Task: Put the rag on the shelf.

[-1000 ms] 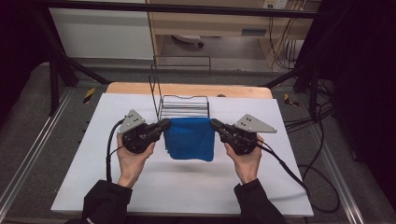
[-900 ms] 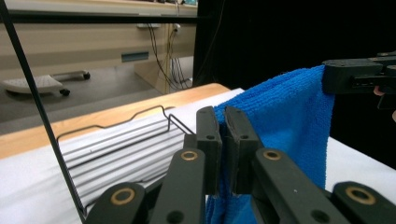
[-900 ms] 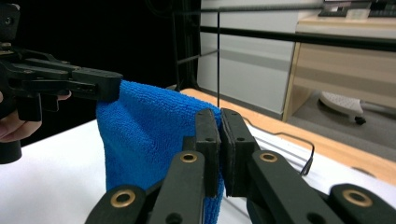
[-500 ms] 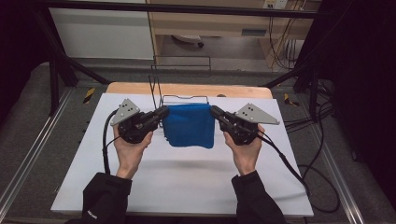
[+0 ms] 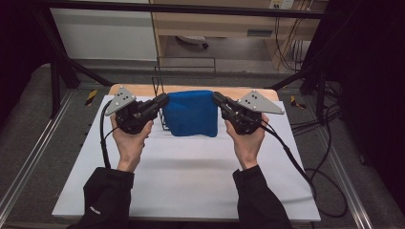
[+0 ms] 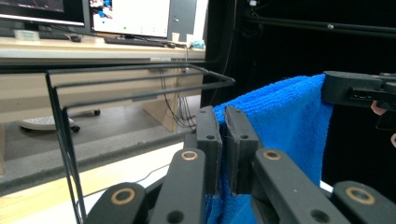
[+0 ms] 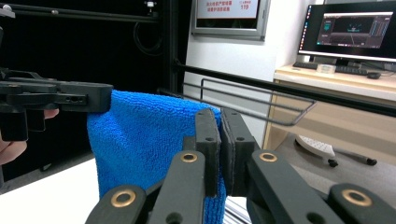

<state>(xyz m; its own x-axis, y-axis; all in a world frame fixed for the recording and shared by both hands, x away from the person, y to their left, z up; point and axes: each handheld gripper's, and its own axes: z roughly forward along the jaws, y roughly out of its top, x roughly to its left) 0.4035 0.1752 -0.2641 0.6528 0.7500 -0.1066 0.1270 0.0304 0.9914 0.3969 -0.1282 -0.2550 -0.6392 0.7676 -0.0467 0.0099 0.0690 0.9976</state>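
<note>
A folded blue towel (image 5: 191, 112) hangs in the air over the far part of the white table (image 5: 191, 176), stretched between both grippers. My left gripper (image 5: 165, 99) is shut on the towel's upper left corner (image 6: 223, 112). My right gripper (image 5: 215, 97) is shut on the upper right corner (image 7: 212, 112). Just behind the towel stands a black wire rack (image 5: 160, 90); its top bars (image 6: 140, 79) run level with the towel's top edge, and the same rack (image 7: 252, 91) shows past the right jaws. The towel's lower edge hangs free above the table.
The table's far wooden edge (image 5: 239, 91) lies behind the rack. Black frame struts (image 5: 71, 71) slant at both far corners. Cables (image 5: 310, 167) trail off the right side. A desk with monitors (image 6: 126, 18) stands beyond the table.
Both grippers have risen and moved toward the far edge with the towel held between them. The towel now hangs higher and closer to the wire rack.
</note>
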